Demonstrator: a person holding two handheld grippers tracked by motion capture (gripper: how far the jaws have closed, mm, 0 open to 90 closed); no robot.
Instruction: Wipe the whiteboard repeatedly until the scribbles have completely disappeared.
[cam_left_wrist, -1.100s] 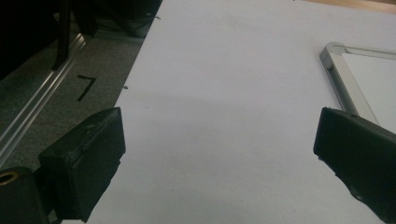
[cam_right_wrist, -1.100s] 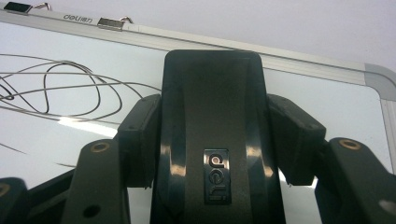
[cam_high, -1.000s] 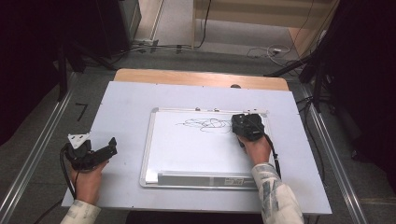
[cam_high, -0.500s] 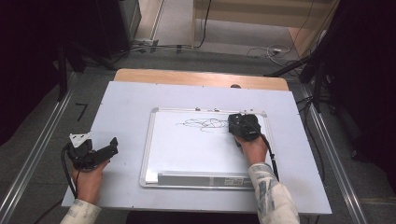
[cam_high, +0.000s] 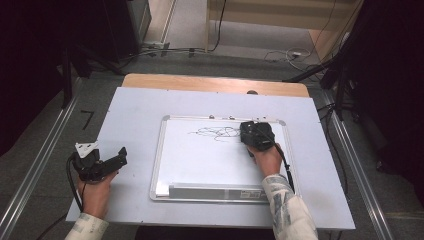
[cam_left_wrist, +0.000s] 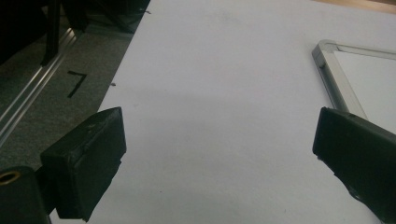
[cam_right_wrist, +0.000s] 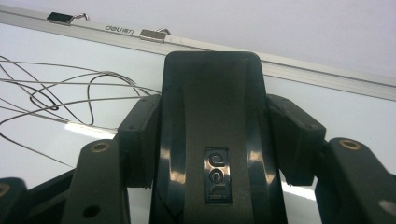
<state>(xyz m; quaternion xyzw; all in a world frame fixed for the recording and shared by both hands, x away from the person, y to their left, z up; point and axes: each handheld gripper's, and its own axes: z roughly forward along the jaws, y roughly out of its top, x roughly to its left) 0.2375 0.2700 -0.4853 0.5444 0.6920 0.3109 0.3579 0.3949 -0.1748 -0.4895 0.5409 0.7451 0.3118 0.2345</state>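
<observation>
Right tool (cam_high: 256, 134) pinches the black eraser (cam_right_wrist: 212, 140), pressed flat on the whiteboard (cam_high: 200, 160) near its far right corner, just beside the black scribbles (cam_high: 215, 133). Left tool (cam_high: 111, 161) rests spread near the bench's (cam_high: 140, 105) left edge, holding nothing.

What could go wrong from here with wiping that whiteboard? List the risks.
1. The right claw holds the eraser by its sides only; pressing down might twist it loose.
2. The whiteboard lies unheld, with the left claw off to its side, so strokes across the scribble may slide it.
</observation>
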